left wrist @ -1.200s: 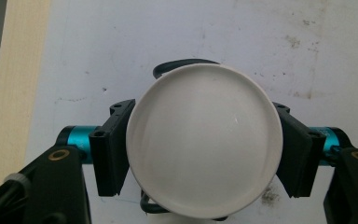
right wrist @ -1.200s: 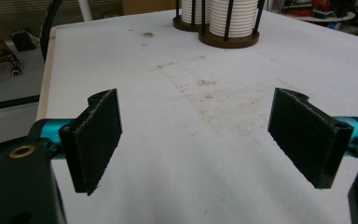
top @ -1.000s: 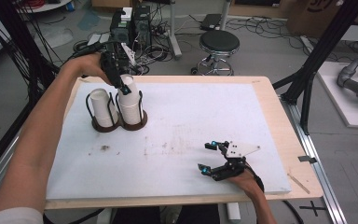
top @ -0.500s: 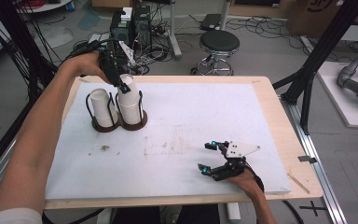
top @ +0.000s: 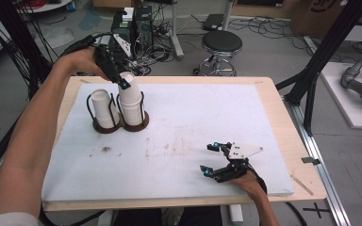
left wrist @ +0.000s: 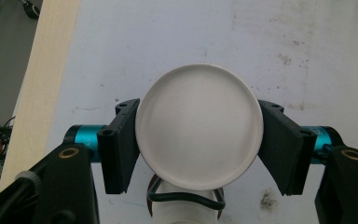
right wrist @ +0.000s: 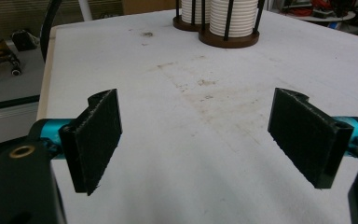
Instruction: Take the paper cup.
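Note:
Two stacks of white paper cups stand in dark wire holders (top: 122, 126) at the far left of the table, the left stack (top: 103, 108) lower than the right stack (top: 132, 107). My left gripper (top: 122, 84) reaches in from behind and is shut on the topmost cup (top: 127, 79) of the right stack, which is tilted. In the left gripper view the round base of that white cup (left wrist: 199, 126) sits between the two jaws of the left gripper (left wrist: 199, 140), with the wire holder (left wrist: 186, 198) below it. My right gripper (top: 208, 159) rests open near the front right, nothing between its pads (right wrist: 196, 135).
A white board (top: 184, 117) covers the wooden table, with brownish stains (top: 179, 143) in its middle. The cup holders (right wrist: 226, 18) lie far ahead in the right gripper view. Beyond the far edge are a stool (top: 222, 44) and cables on the floor.
The left gripper has shifted only slightly with the cup at the top of the right stack. The right gripper has not moved.

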`<state>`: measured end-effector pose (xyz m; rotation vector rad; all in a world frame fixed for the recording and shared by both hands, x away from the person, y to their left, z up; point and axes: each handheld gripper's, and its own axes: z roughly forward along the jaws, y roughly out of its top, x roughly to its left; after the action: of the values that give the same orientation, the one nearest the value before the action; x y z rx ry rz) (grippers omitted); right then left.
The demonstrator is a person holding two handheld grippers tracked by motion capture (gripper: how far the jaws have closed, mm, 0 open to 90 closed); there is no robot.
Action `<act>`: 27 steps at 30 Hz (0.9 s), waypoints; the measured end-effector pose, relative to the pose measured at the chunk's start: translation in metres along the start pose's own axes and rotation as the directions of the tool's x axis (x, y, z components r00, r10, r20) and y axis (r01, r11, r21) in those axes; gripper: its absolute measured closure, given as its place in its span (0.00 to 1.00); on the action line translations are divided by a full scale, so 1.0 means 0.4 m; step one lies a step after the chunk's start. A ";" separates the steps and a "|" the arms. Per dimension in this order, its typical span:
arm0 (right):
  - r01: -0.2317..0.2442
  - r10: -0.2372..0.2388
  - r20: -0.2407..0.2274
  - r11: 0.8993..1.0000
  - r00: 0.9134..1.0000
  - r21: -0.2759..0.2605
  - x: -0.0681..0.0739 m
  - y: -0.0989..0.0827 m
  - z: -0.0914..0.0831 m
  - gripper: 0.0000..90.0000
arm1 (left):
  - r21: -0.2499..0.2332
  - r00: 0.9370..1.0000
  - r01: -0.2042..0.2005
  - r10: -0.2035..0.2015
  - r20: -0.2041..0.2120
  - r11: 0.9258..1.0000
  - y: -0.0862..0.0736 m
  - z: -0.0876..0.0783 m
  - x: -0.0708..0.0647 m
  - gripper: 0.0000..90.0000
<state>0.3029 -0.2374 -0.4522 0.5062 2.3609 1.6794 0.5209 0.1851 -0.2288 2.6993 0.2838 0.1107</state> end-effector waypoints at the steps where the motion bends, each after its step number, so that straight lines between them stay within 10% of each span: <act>1: 0.002 -0.002 0.000 1.000 1.000 0.000 0.000 0.000 0.000 0.20 | -0.002 1.000 0.000 0.000 -0.005 1.000 -0.001 -0.005 -0.001 0.39; 27: 0.006 -0.006 0.001 1.000 1.000 0.003 0.002 0.000 0.001 0.20 | -0.114 0.996 0.003 -0.013 -0.083 0.993 0.013 -0.163 -0.036 0.39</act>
<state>0.3024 -0.2369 -0.4522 0.4993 2.3624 1.6727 0.4998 0.2036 -0.1679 2.5842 0.3043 0.2314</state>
